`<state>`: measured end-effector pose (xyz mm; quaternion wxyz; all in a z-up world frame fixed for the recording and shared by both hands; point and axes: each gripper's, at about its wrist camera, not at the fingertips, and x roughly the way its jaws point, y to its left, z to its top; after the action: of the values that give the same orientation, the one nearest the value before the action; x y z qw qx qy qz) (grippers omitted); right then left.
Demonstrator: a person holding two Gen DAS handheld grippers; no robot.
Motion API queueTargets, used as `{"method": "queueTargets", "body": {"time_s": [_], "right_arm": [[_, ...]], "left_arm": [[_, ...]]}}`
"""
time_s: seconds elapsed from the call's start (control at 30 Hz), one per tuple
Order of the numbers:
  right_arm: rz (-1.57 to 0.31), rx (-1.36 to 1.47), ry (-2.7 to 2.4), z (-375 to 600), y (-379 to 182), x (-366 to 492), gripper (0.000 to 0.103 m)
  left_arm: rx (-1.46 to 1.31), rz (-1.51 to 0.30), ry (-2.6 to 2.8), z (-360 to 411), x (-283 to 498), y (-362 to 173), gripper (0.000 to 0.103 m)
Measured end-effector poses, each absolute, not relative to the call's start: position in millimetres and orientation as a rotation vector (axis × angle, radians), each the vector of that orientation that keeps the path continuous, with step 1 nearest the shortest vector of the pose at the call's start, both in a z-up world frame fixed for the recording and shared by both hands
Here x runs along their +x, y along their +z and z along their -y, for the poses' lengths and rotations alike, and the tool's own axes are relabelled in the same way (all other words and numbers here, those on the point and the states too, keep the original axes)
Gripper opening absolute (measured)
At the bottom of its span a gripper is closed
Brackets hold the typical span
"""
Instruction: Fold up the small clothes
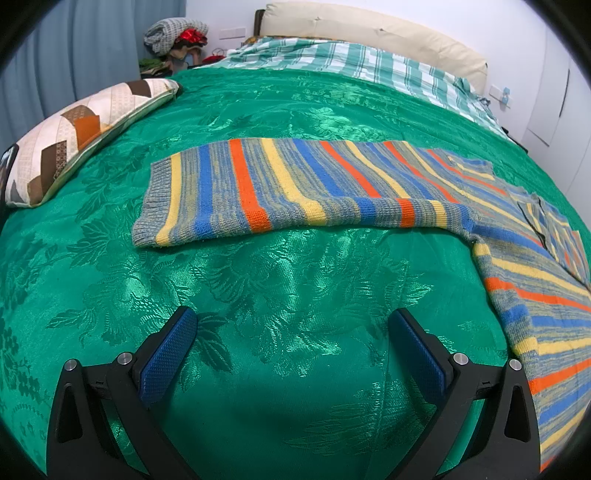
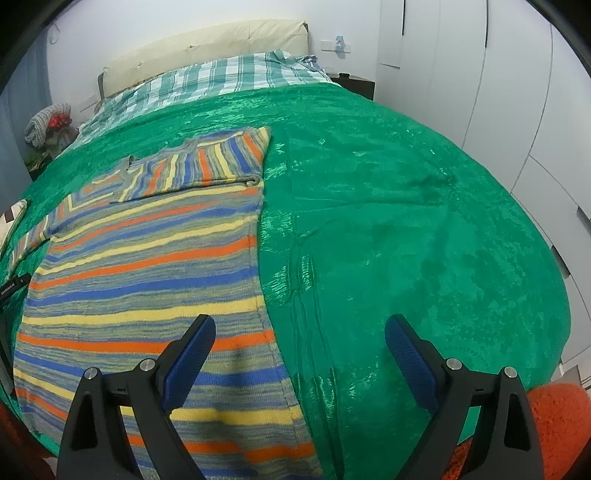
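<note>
A striped knit sweater [image 1: 295, 184] in grey, blue, orange and yellow lies flat on the green bedspread [image 1: 280, 280]. In the left wrist view one sleeve stretches out to the left, and the body runs off to the right. In the right wrist view the sweater [image 2: 147, 258] fills the left half, with the other sleeve folded across the chest near the top. My left gripper [image 1: 293, 332] is open and empty above bare bedspread, short of the sleeve. My right gripper [image 2: 299, 339] is open and empty, over the sweater's right side edge near the hem.
A patchwork pillow [image 1: 77, 129] lies at the bed's left edge. A green plaid blanket [image 1: 351, 62] and cream headboard [image 1: 369, 33] are at the far end. White wardrobe doors [image 2: 498, 92] stand to the right. An orange fuzzy item [image 2: 554, 424] is at the bed's near right corner.
</note>
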<state>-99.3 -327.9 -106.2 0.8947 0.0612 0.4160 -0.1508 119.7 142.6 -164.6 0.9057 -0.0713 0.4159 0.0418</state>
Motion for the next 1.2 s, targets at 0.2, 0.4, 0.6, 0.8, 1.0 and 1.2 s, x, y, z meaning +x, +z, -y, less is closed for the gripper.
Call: {"method": "queueTargets", "body": {"time_s": [0.2,0.4,0.6,0.8,1.0,1.2], "right_arm": [[-0.853,0.126,-0.309,327.2,-105.1,-100.4,0.092],[-0.837,0.141,-0.314,328.0,-102.1,-102.7,0.092],[-0.836,0.143,-0.316,328.7,-101.3,-102.8,0.092],[-0.829,0.142,-0.309,327.9,-100.3,-103.7,0.092],[-0.815,0.145,-0.306,326.2,-97.5,-105.5,0.092],[-0.820,0.145,-0.307,326.6,-98.3,-105.1,0.092]], "left_arm": [[-0.147,-0.859,0.086,-141.3,120.1,-164.6,0.103],[-0.147,-0.859,0.086,-142.4,120.0,-164.7,0.103],[-0.147,-0.859,0.086,-141.1,120.2,-164.7,0.103],[-0.147,-0.859,0.086,-141.0,120.5,-164.8,0.103],[-0.147,-0.859,0.086,-141.9,120.6,-165.0,0.103],[-0.147,-0.859,0.086,-140.4,120.8,-164.8,0.103]]}}
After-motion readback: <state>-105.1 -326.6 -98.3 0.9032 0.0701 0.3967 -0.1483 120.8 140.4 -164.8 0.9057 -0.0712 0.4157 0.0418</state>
